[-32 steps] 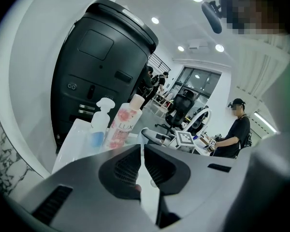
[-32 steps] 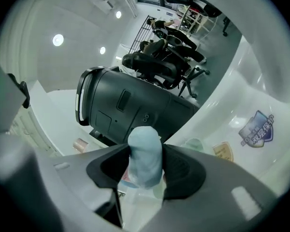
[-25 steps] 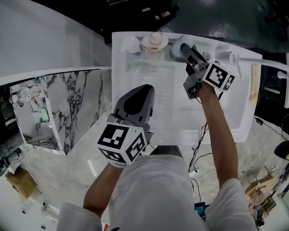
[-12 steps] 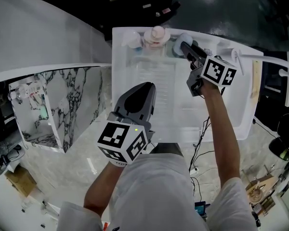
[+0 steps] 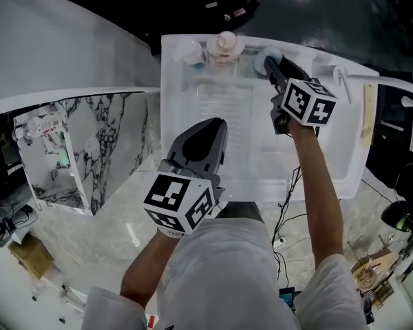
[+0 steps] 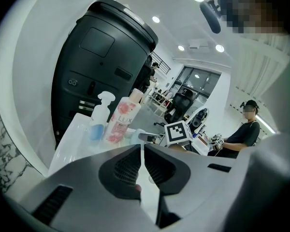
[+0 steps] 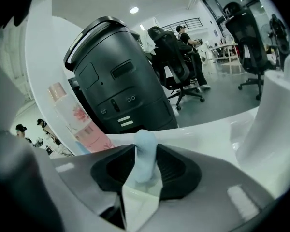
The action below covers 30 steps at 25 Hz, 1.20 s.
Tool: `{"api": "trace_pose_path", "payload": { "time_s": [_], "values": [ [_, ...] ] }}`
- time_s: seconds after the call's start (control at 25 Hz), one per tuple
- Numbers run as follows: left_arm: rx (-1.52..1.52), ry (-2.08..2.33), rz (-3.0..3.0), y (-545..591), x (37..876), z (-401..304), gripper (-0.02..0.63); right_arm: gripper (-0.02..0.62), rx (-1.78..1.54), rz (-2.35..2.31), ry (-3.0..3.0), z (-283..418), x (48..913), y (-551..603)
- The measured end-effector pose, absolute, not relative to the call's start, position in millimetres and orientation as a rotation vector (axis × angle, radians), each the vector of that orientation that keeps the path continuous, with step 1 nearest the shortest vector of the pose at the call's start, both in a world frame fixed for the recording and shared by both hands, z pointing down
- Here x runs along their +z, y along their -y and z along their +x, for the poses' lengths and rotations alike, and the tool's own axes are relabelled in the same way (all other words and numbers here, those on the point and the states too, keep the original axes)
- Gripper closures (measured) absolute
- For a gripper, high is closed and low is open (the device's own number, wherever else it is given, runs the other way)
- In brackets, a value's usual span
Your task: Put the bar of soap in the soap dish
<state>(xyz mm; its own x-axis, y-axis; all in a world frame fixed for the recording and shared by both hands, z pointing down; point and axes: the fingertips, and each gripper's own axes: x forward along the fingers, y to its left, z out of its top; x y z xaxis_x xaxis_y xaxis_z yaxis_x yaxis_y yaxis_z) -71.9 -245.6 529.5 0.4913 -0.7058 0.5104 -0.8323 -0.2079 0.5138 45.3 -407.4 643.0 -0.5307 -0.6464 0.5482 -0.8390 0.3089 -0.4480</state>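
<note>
Two tongs listed. Right tongs (image 5: 272,66), at one o'clock in the head view, are opening while the pale blue oblong soap bar (image 7: 145,149) is sitting upright between their pads, touching both, by the far rim of the white rectangular basin (image 5: 193,108). Left tongs (image 5: 212,125), at six o'clock, are hovering clenched, carrying nothing. Pink plastic bottle (image 5: 224,45) is standing at twelve o'clock.

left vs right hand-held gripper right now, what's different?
Load: the right hand-held gripper has the pale blue bar of soap between its jaws. The left hand-held gripper has nothing.
Jaws: the left's are almost together, while the right's are opening around the soap.
Place: the right is at the far rim of the white basin, near the pink bottle. The left is over the near side.
Shared: both carry marker cubes.
</note>
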Motion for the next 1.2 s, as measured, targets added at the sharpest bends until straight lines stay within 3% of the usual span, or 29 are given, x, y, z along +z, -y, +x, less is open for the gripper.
{"api": "trace_pose_path", "payload": {
  "time_s": [1.2],
  "values": [
    [0.213,1.311,1.988,232.0,500.4,-70.8,0.577,0.434,0.970,1.402,2.459,50.4,577.0,372.7]
  ]
}}
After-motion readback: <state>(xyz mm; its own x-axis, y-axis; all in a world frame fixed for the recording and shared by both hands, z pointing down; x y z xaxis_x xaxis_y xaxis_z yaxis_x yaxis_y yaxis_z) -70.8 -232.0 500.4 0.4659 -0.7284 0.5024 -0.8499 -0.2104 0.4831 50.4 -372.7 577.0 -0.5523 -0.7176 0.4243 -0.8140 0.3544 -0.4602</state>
